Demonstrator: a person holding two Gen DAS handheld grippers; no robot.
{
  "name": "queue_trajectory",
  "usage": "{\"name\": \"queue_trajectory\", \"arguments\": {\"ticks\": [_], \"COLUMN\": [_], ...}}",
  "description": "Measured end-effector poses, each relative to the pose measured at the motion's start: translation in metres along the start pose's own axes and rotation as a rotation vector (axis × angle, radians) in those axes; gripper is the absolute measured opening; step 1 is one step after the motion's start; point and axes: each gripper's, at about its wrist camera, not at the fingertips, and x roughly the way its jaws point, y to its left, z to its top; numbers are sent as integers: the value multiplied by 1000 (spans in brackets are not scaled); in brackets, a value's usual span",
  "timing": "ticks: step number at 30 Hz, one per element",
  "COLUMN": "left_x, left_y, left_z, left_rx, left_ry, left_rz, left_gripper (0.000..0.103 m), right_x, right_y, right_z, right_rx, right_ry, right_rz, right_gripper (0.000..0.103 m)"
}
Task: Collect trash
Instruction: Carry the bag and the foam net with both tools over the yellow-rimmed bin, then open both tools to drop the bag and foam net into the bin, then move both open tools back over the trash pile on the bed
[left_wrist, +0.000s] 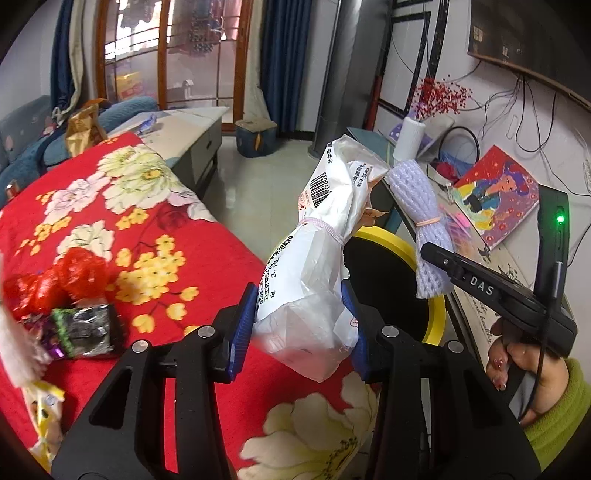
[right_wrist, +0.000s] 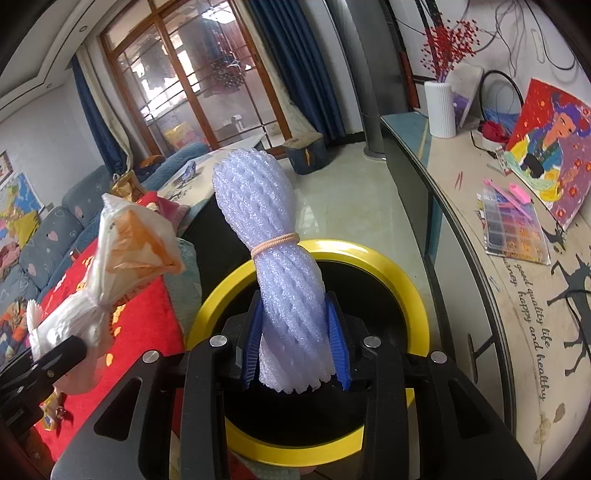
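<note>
**Q:** Why is each item held as shown?

**A:** The left gripper (left_wrist: 299, 325) has its jaws closed on the lower part of a white plastic bag (left_wrist: 317, 266), which is cinched at the middle by a thin band and stands up out of the jaws. Gripping the bulky end appears to keep the load stable while it is carried. The bag is just beside the rim of the yellow-rimmed trash bin (left_wrist: 439, 314), not yet over the opening. The right gripper (right_wrist: 295, 354) has its jaws closed on the lower end of a bundle of foam fruit netting (right_wrist: 273, 258), tied at the waist with a rubber band (right_wrist: 275, 242). In the right wrist view the bundle sits directly above the dark opening of the bin, so a release there would likely drop it inside.

**Q:** Why is the bin positioned there?

**A:** It stands on the floor between the surface under the red floral blanket (left_wrist: 147, 229) and the desk (right_wrist: 517, 295), within reach of both hands.

**Q:** State the item count.

**A:** Two grippers, one item in each. One bin. On the blanket, uncollected: one red crumpled plastic piece (left_wrist: 70, 277), one dark foil wrapper (left_wrist: 86, 328), one yellow wrapper (left_wrist: 46, 402). Further scraps at the left edge are too blurred to count. On the desk: one white ribbed vase (right_wrist: 439, 107) and one painted picture (right_wrist: 550, 147), judged not to be trash.
</note>
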Motion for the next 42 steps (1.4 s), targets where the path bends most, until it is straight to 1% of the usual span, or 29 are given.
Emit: {"name": "queue_trajectory", "arguments": {"ticks": [3, 4, 5, 6, 7, 8, 10, 11, 13, 15, 21, 27, 35, 42], "left_x": [12, 15, 19, 20, 21, 20, 18, 16, 9, 3, -19, -43, -73, -92], "left_y": [-5, -5, -6, -6, -4, -2, 2, 4, 10, 16, 33, 44, 58, 72], "left_z": [1, 2, 2, 2, 2, 1, 0, -1, -3, -4, -7, -11, -16, -22], "left_rx": [2, 1, -3, -8, -22, -37, -59, -69, -98, -126, -176, -182, -196, -221], "left_ry": [21, 23, 27, 25, 13, -2, -14, -18, -43, -59, -111, -174, -241, -276], "left_rz": [-13, -18, -32, -42, -50, -58, -78, -78, -85, -84, -50, -4, 38, 65], "left_gripper": [38, 40, 43, 59, 82, 87, 88, 88, 92, 92, 92, 92, 92, 92], "right_x": [3, 4, 6, 7, 7, 8, 8, 8, 7, 5, -8, -23, -38, -48], "right_y": [-5, -7, -8, -10, -11, -13, -14, -14, -13, -10, 8, 33, 67, 95], "right_z": [-3, -4, -5, -5, -6, -7, -7, -8, -8, -8, -5, -3, -4, -7], "right_rx": [17, 21, 25, 31, 39, 48, 49, 48, 46, 40, 2, -45, -104, -167], "right_ry": [16, 22, 27, 28, 29, 30, 31, 27, 22, 14, -35, -69, -94, -105], "right_rz": [4, 5, 4, 3, 1, -5, -15, -22, -24, -24, -15, 23, 76, 118], "right_gripper": [33, 34, 39, 47, 52, 60, 61, 62, 65, 66, 68, 69, 72, 75]}}
